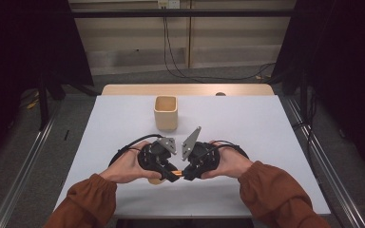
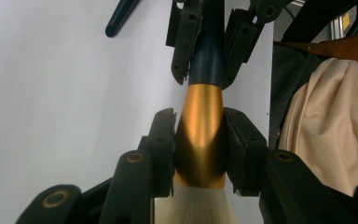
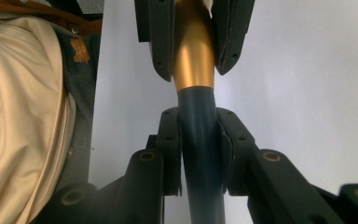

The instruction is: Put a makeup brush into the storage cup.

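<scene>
— Fingers of the left gripper (image 2: 199,151) clamp the gold ferrule of the makeup brush (image 2: 200,135), pads (image 2: 164,140) flat on either side, with the pale bristles bunched just behind them.

— And the right gripper (image 3: 200,154)?

— Its fingers (image 3: 170,140) are pressed onto the dark blue handle, just past the point where the gold ends. Both hold the same brush, one on each half.

— Where does it sit over the worktop (image 1: 266,123)?

— Near the front edge, about midway between the left and right edges, lifted between the two hands. The beige cup (image 1: 166,112) stands well apart, toward the far edge.

— Which way does the long axis run?

— Roughly parallel to the front edge: bristles toward the left hand, handle end toward the right. The grippers face each other along it, nearly touching.

— So what does the coming move turn on?

— I judge a handover or a swing toward the cup; either way, one gripper must let go first, since the shaft bridges both.
</scene>
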